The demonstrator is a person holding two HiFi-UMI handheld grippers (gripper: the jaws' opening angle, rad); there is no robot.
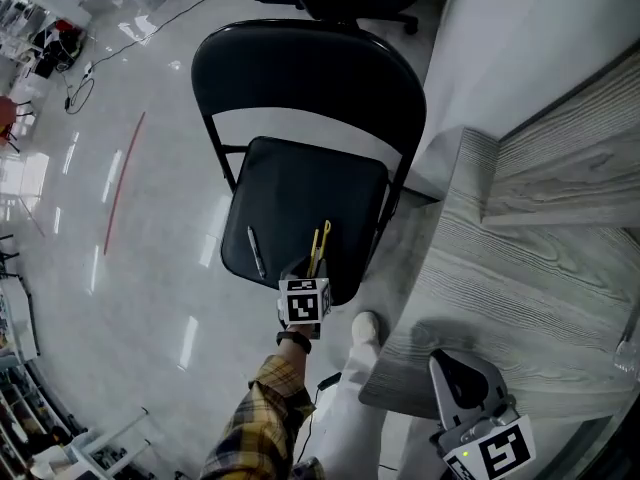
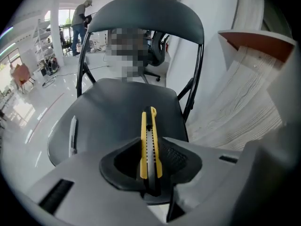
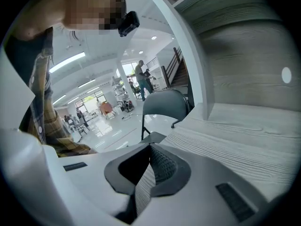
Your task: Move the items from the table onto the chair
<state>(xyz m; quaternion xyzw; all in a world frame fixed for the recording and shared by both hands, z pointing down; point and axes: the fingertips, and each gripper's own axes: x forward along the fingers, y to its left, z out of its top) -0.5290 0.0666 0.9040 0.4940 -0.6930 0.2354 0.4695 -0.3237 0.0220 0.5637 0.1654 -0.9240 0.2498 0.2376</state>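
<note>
Nearest, the right gripper hangs over the grey wood-grain tabletop, close to its rounded near corner, with its jaws together at the tips and empty. Past that edge, the left gripper is at the front rim of the one black folding chair — jaws clamped on one yellow utility knife over the seat. One grey pen lies on the seat to the knife's left, a strip of seat between them. Glossy floor opens out leftward — the tabletop hems the chair's right side.
</note>
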